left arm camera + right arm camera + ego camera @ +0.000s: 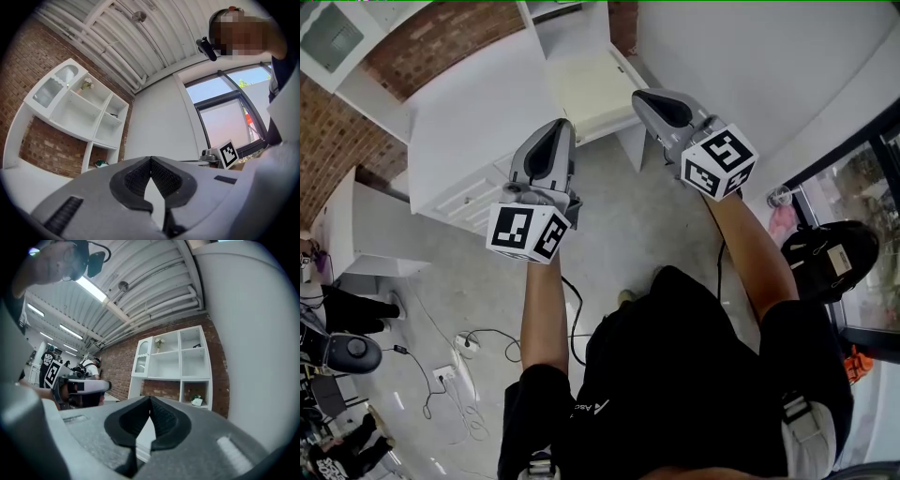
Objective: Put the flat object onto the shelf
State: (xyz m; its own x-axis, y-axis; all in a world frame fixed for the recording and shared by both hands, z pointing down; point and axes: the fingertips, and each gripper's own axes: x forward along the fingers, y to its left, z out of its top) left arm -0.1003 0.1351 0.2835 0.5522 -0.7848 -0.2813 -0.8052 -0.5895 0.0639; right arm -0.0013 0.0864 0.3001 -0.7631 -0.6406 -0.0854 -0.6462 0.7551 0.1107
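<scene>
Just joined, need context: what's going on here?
A person stands facing a white cabinet, holding two grippers. The left claw and right claw are both shut and empty, raised in the air. A pale yellow flat panel lies on the cabinet ahead; neither claw touches it.

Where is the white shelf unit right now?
In the right gripper view, the white shelf unit stands against the brick wall, right of centre, near the plain white wall.

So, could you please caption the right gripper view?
Right gripper, shut and empty, facing a white shelf unit against brick wall.
</scene>
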